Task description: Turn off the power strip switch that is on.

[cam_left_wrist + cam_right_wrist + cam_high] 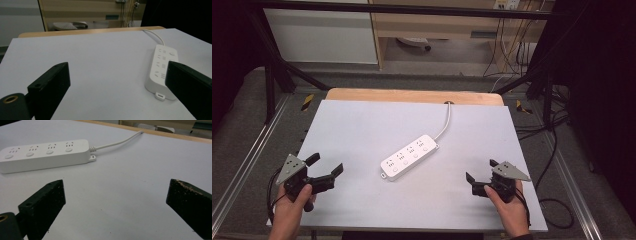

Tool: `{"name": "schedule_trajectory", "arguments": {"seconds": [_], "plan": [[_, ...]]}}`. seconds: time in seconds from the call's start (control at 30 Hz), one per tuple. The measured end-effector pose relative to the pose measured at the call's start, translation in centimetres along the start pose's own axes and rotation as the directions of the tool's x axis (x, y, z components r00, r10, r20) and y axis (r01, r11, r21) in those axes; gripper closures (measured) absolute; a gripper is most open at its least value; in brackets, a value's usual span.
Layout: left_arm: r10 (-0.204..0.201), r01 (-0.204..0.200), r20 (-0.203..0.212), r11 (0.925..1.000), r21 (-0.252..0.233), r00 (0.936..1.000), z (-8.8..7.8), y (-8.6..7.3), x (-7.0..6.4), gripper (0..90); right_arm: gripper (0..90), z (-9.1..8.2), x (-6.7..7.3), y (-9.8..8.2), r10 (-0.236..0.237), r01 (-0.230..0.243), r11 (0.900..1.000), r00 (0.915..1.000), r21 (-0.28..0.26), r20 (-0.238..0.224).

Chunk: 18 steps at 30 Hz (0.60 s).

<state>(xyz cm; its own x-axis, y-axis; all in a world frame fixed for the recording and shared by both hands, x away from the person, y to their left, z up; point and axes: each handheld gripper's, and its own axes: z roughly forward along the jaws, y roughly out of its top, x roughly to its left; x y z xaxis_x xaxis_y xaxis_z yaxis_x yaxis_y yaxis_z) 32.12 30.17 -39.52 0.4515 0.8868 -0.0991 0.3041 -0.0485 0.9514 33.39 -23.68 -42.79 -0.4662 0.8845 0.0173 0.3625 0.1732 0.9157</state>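
One power strip (409, 156) mid-desk (362, 125), bare surface all round | left gripper (326, 171) near-left edge, right gripper (481, 170) near-right edge | both fingers wide apart, holding nothing.

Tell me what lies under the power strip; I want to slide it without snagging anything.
The power strip lies flat on the white tabletop, with its cable trailing toward the far edge. Its underside is covered, so anything beneath cannot be seen.

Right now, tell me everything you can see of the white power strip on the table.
The long white plastic power strip lies flat and slantwise near the middle of the white tabletop. Its top carries four socket groups, each with a round button beside it. A small mounting tab sticks out at each end. Its white cable runs from the far end to the table's back edge. Nothing else touches it; both tongs stand apart.
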Motion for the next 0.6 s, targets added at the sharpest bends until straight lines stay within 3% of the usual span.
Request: {"name": "schedule_trajectory", "arguments": {"seconds": [0.13, 0.33, 0.6], "plan": [[0.012, -0.012, 0.024, 0.9999, -0.01, 0.9997, 0.0, 0.3, -0.7, 5.7, 1.7, 0.1, 0.2, -0.1, -0.001, 0.001, 1.0, 0.9999, 0.005, 0.012], [-0.008, 0.009, 0.071, 0.9999, -0.014, 0.9975, 0.3, 0.9, -2.1, 7.1, 2.1, 0.3, 0.7, 0.0, -0.025, 0.025, 1.0, 0.9997, 0.015, -0.002], [0.011, -0.011, 0.083, 0.9999, 0.005, 0.9965, 1.3, 2.1, -3.6, 6.5, 1.8, 0.2, 1.0, -0.1, -0.019, 0.02, 1.0, 0.9997, 0.02, -0.016]]}}
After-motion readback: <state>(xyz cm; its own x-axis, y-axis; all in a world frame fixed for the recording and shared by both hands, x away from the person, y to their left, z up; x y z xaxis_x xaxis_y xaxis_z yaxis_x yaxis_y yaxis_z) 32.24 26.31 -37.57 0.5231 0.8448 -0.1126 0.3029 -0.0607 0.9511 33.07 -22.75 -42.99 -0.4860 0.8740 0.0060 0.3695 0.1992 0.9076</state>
